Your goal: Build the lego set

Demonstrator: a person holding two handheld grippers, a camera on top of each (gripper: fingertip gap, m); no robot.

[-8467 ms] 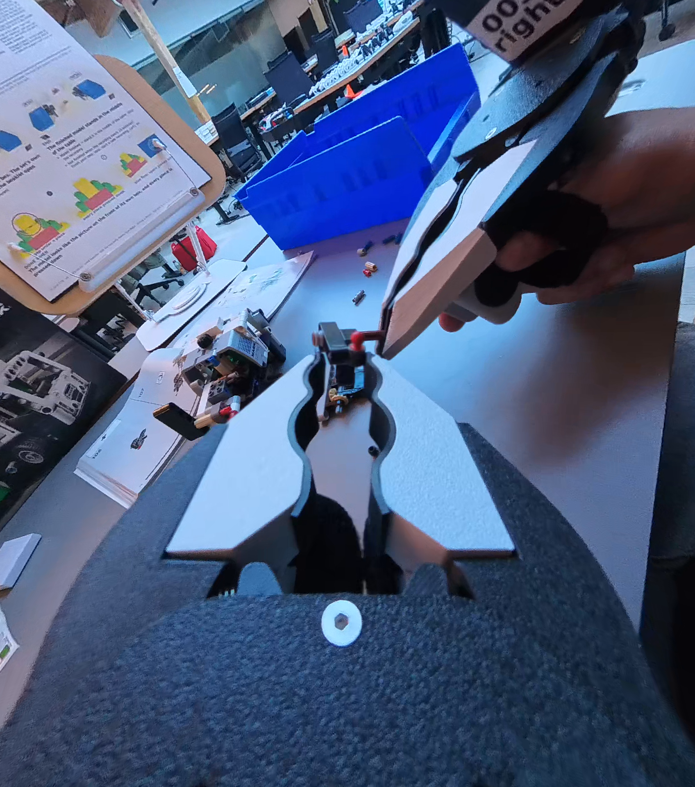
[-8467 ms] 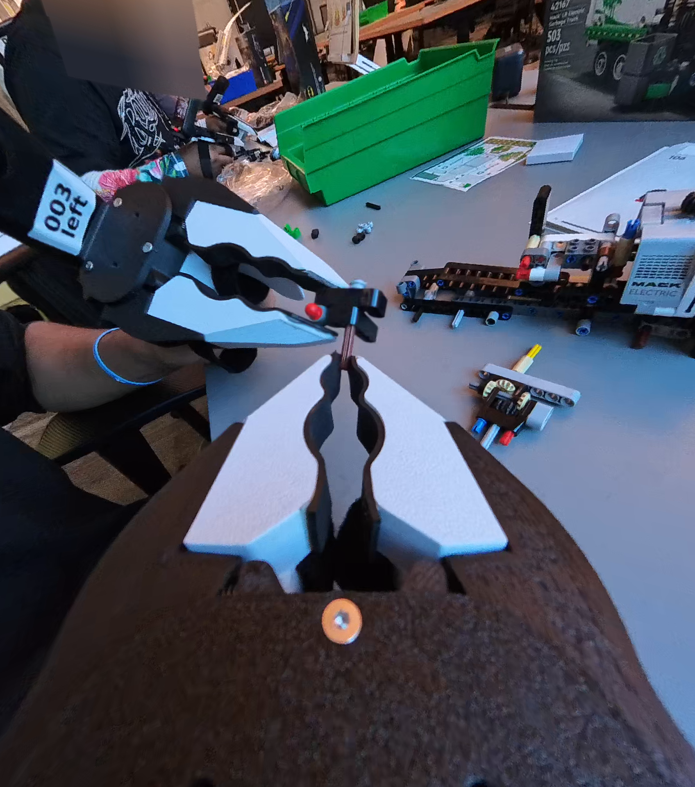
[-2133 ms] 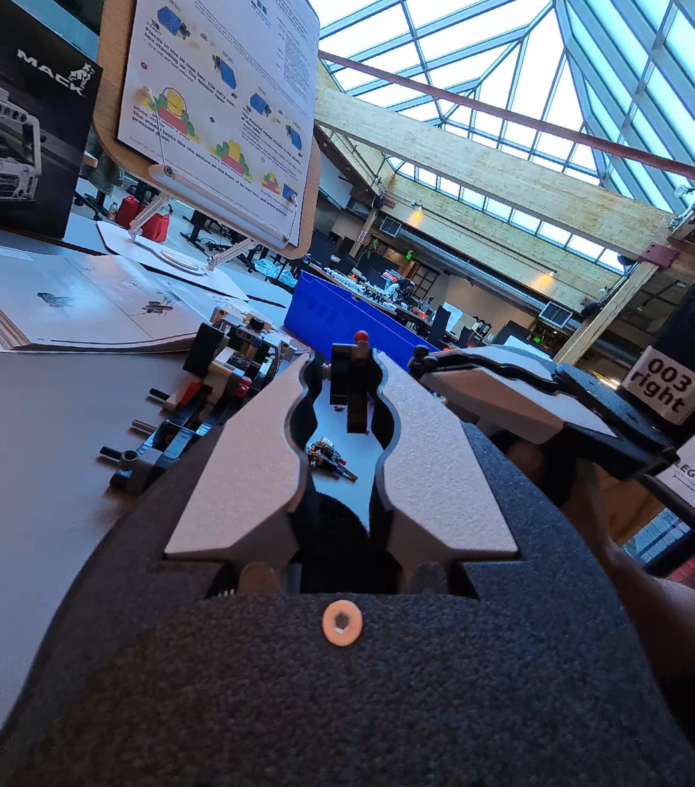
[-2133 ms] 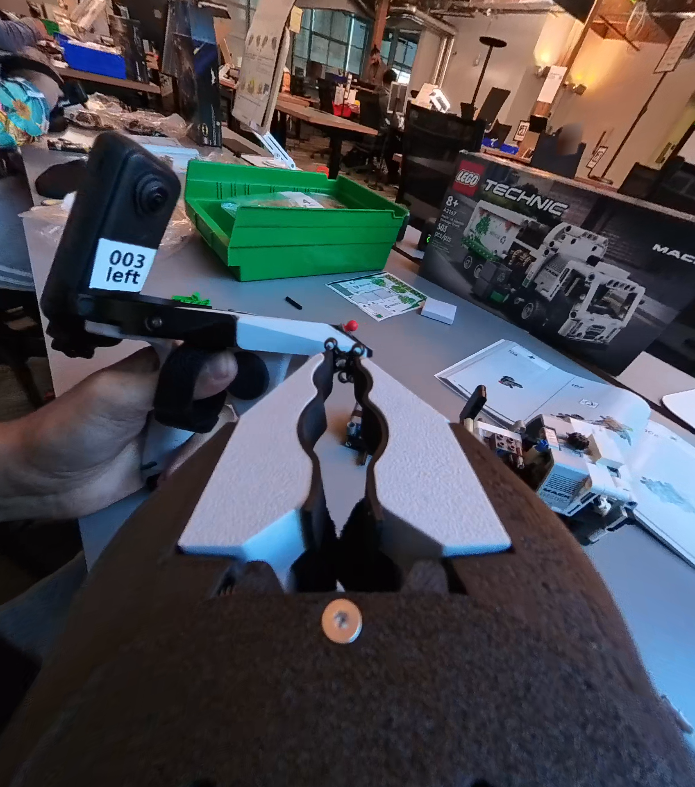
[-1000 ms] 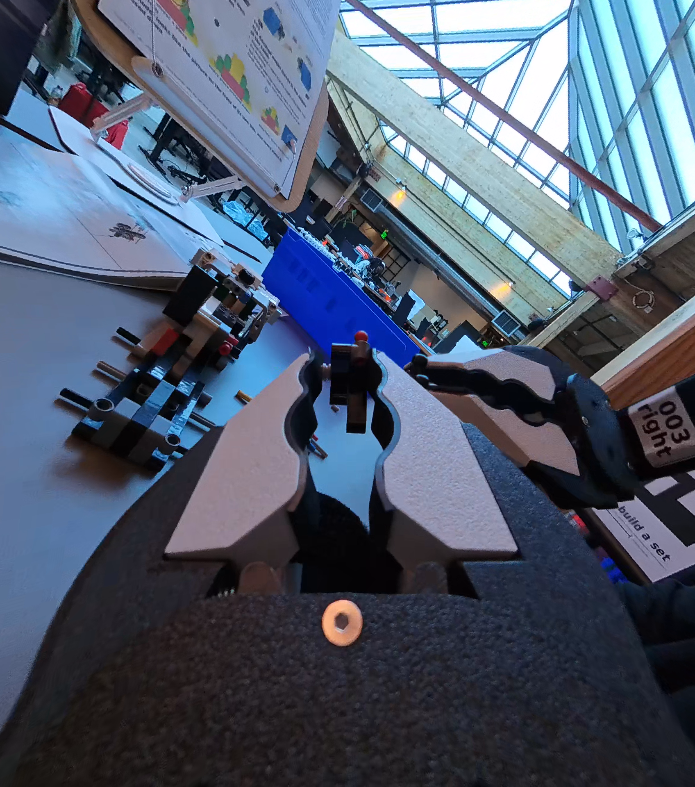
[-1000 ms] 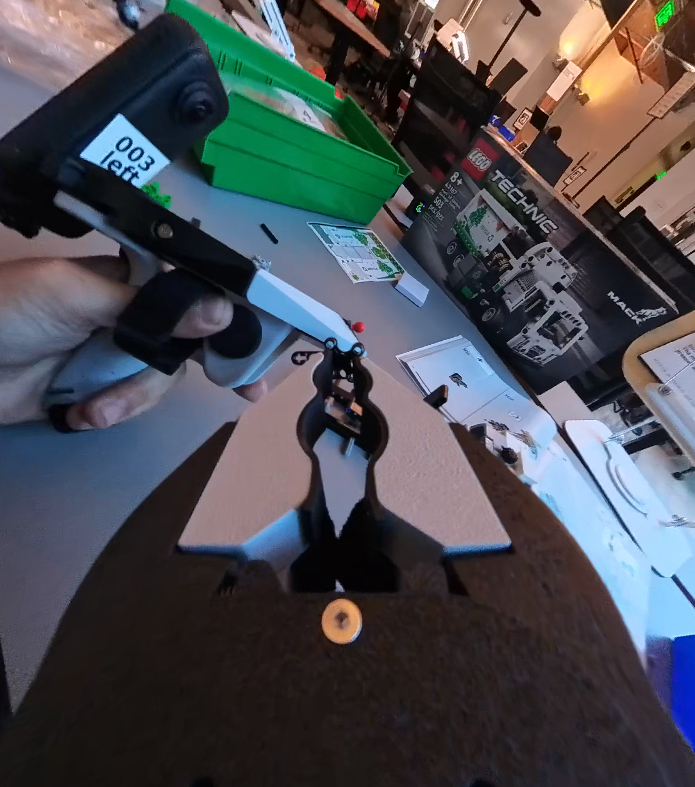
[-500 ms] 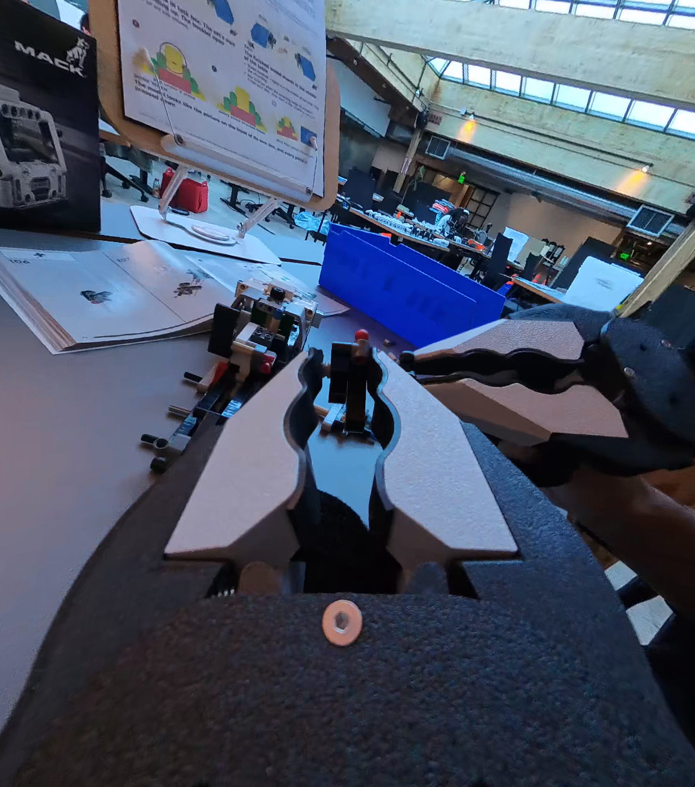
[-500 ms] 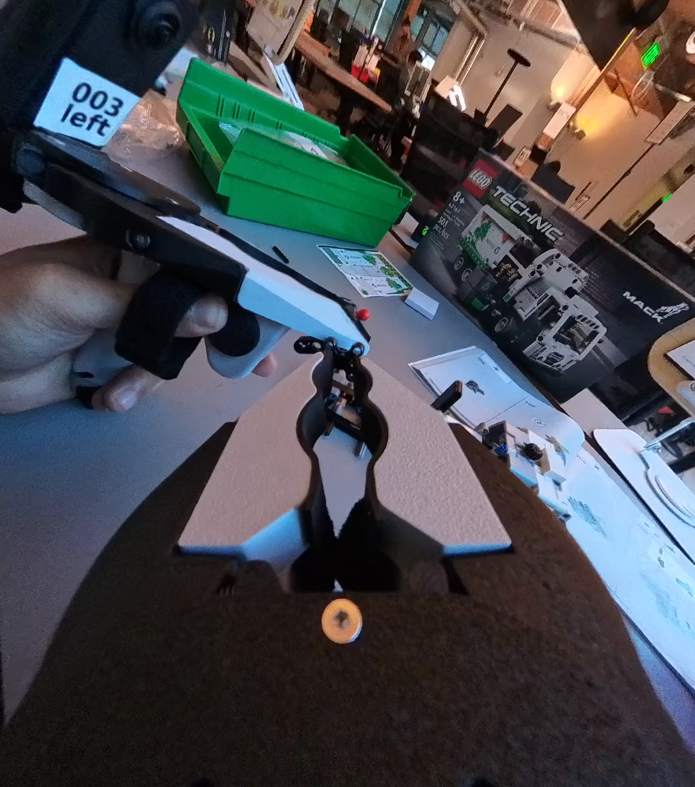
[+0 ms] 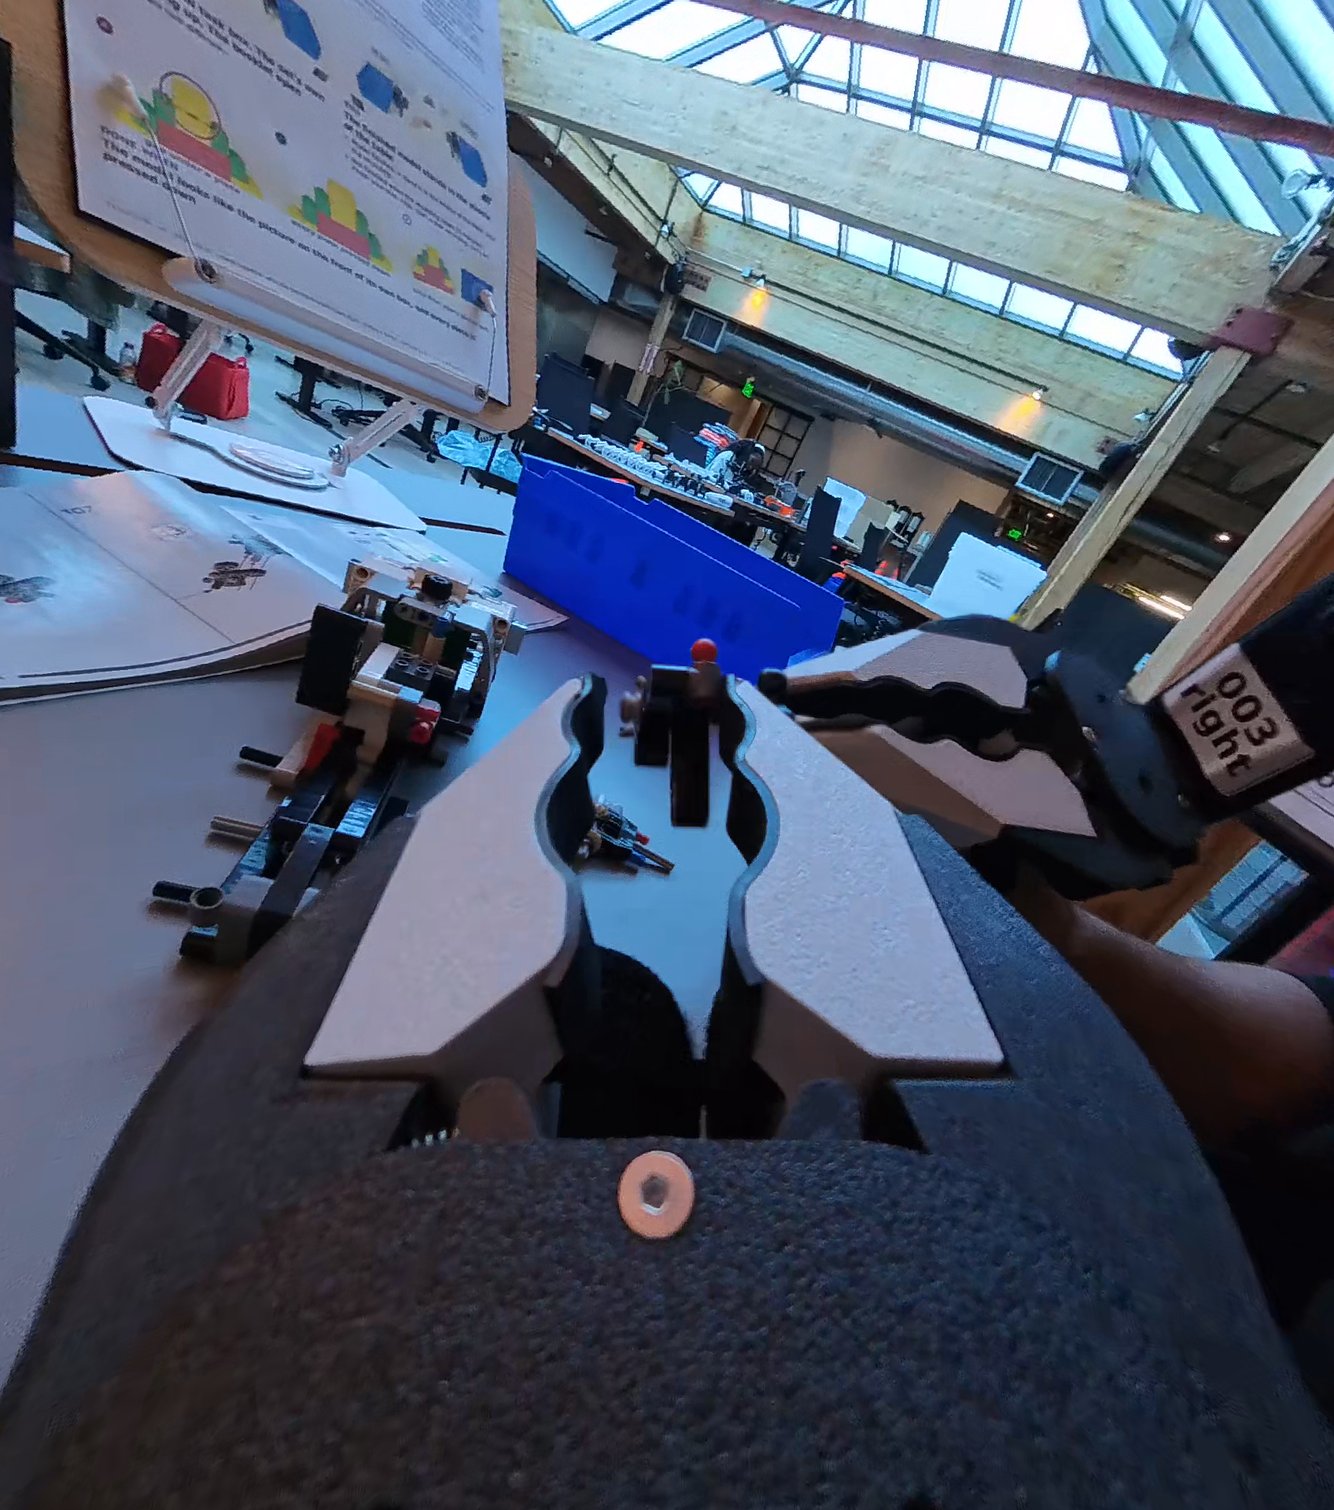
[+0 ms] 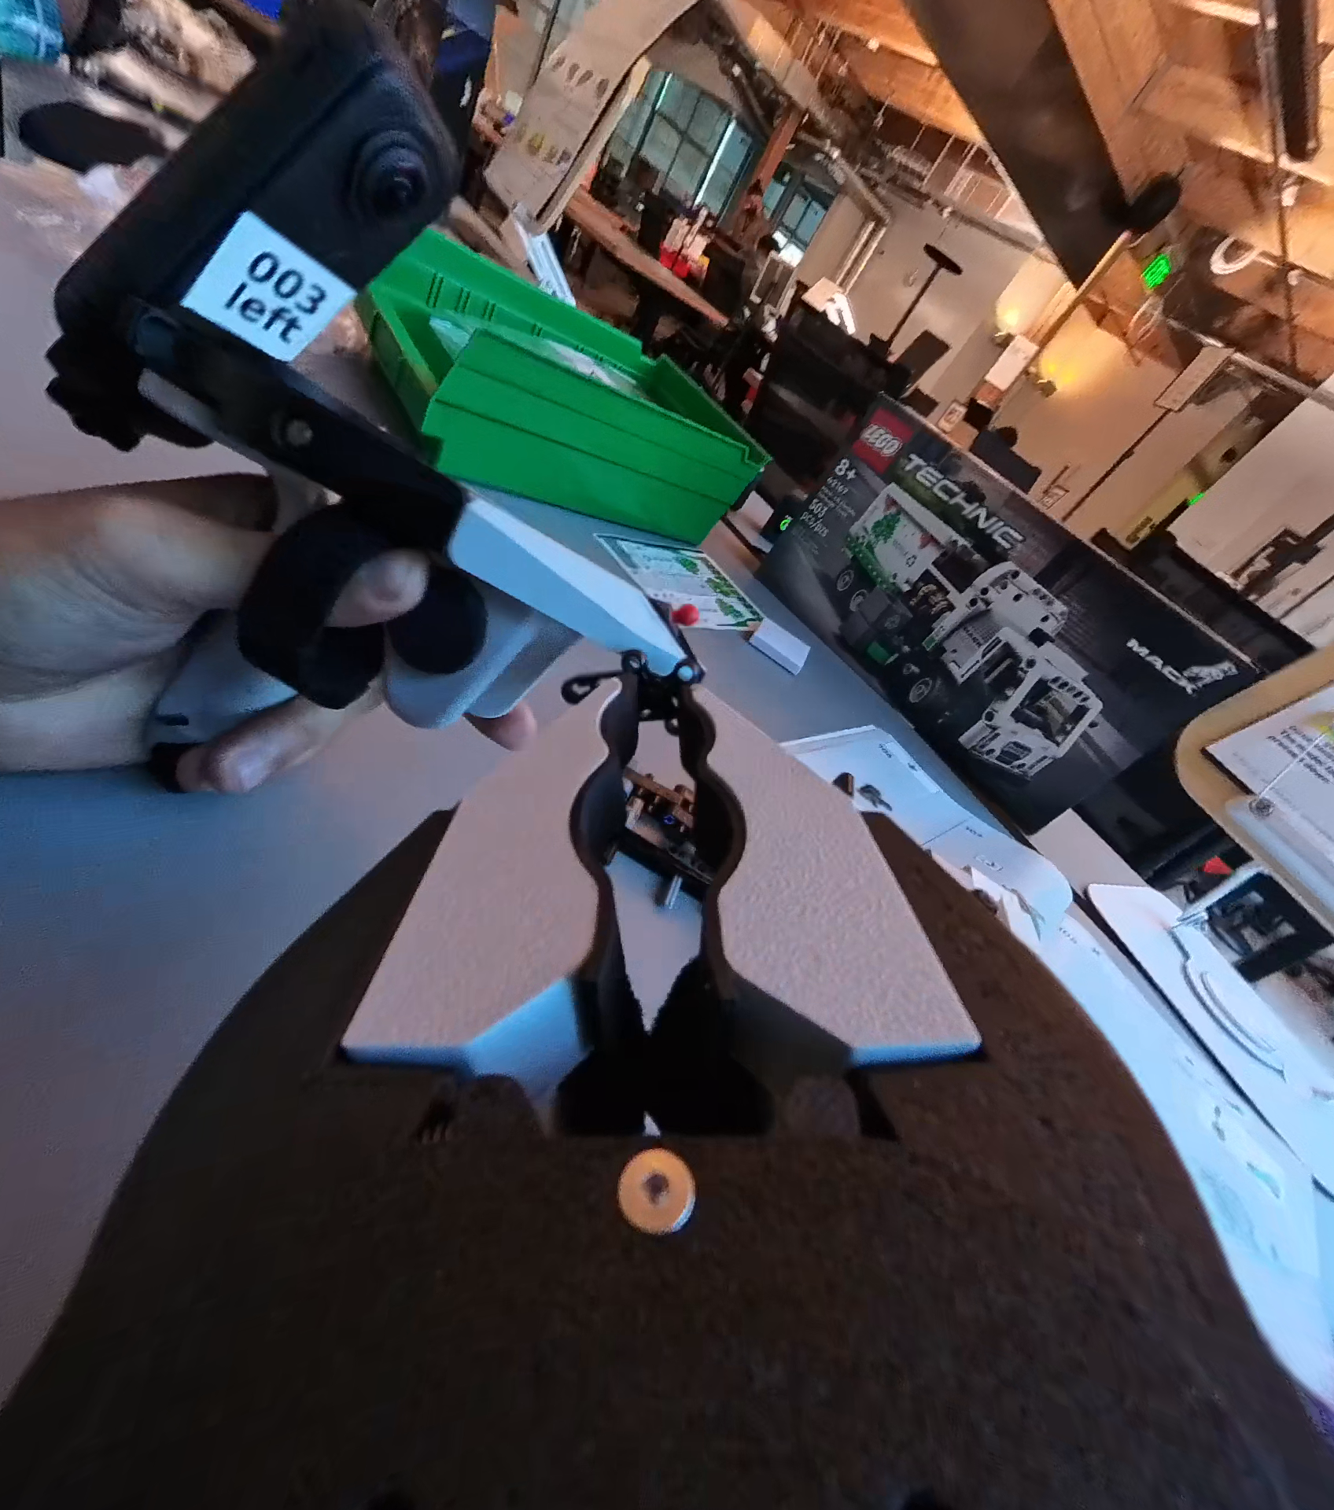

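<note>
We're gripping a small black lego sub-assembly with a red-tipped pin [image 9: 676, 727] in the left gripper [image 9: 660, 711], jaws clamped on it above the grey table [image 9: 34, 858]. Right gripper [image 10: 651, 694] is pinching a thin black link piece [image 10: 647, 690] at the sub-assembly's right side. The partly built black-and-grey lego chassis [image 9: 369, 719] is sitting left on the table.

The left gripper [image 9: 660, 711] has matt, finely grained grey fingers [image 9: 468, 899] on a rough, pebbled black body with a shiny metal screw [image 9: 655, 1195]. The table [image 9: 34, 817] is smooth, matt grey. At left centre, the model [image 9: 369, 694] is glossy plastic. The blue bin [image 9: 647, 572] and green bin [image 10: 566, 433] are smooth plastic. The booklet [image 9: 75, 572] is satin paper; the upper-left board [image 9: 521, 327] is wood-edged.
</note>
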